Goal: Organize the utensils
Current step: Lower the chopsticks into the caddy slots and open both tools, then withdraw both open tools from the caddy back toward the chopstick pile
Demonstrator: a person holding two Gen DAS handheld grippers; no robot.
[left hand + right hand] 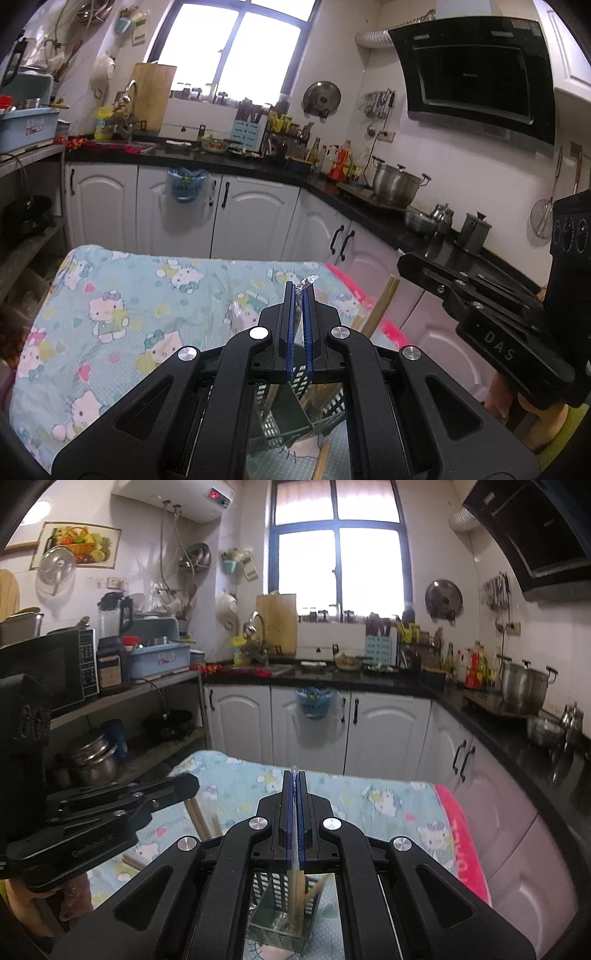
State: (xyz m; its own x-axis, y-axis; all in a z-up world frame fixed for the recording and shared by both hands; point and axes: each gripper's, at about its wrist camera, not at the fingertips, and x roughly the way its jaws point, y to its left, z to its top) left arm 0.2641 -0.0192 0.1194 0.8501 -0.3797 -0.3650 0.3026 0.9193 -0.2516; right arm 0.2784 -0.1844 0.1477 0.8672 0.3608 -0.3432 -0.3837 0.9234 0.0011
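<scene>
Both grippers are clamping something: left gripper is pinching a crinkly plastic-wrapped utensil, right gripper a chopstick. The slotted holder is sitting at 6 o'clock on the desk. Looks like the drop-in step; next, line up and release.

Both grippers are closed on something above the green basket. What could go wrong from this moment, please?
1. The left gripper pinches a thin, crinkly clear wrapper only at its tips; it may slip out.
2. The right gripper holds wooden chopsticks over the dark green slotted utensil basket; released off-centre, they could miss it or tip the basket.
</scene>
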